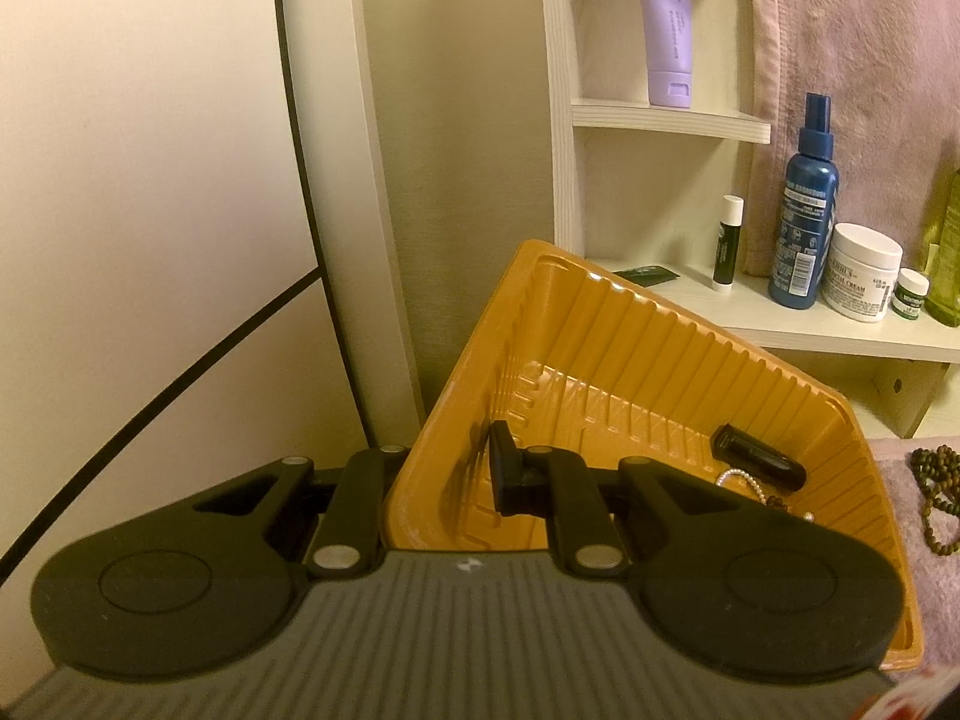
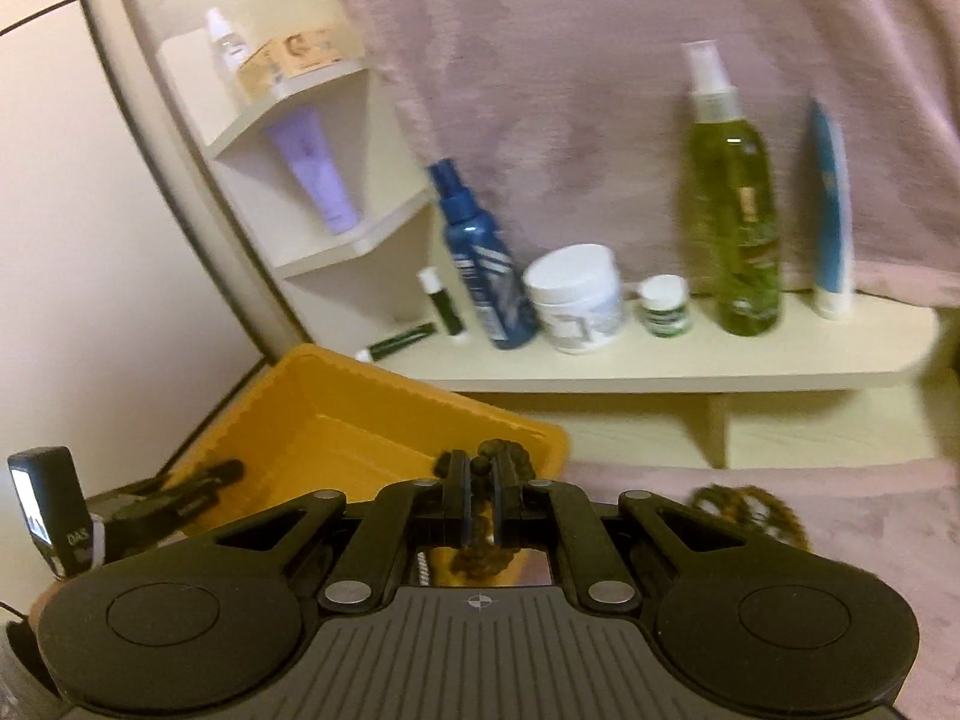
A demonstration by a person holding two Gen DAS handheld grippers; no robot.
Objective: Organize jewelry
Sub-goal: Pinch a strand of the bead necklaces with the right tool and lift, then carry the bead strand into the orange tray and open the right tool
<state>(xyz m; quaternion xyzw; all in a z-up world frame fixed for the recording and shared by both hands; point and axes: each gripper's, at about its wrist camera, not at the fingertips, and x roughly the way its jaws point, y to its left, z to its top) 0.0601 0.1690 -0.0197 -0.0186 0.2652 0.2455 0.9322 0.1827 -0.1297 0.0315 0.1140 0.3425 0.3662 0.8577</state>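
Right gripper (image 2: 480, 474): its jaws are pinched on a strand of the brown bead necklace (image 2: 750, 510), which bunches up between the pads and hangs below them; the grip sits on the strand itself, likely so the loops can be carried as one.
Necklace, rest of it: a coil lies on the pinkish fuzzy cloth (image 2: 870, 540) to the right of that gripper, so it is only partly lifted, judging by the trailing loops.
Left gripper (image 1: 444, 480): its jaws are pressed onto the side wall of the orange tray (image 1: 600, 330), one pad inside and the other hidden outside the rim; this hold seems meant to steady and tilt the tray so it faces the incoming beads.
Tray contents: a pearl strand (image 1: 744, 480) and a black tube (image 1: 759, 456) lie at the low corner, where the tilt would gather them; a few brown beads show beside the pearls.
Task progress: as a judgement, some jewelry is in and the brown necklace is next, close to the tray's near rim.
Risk: the dangling loops could snag on the tray's rim.
Shelf behind (image 2: 660, 360): a blue spray bottle (image 2: 480, 264), a white cream jar (image 2: 576, 297), a small green-labelled jar (image 2: 663, 306) and a green spray bottle (image 2: 732, 192) stand in a row, well apart from the tray and out of the way.
Backdrop: a pink towel (image 2: 600, 60) hangs behind the bottles.
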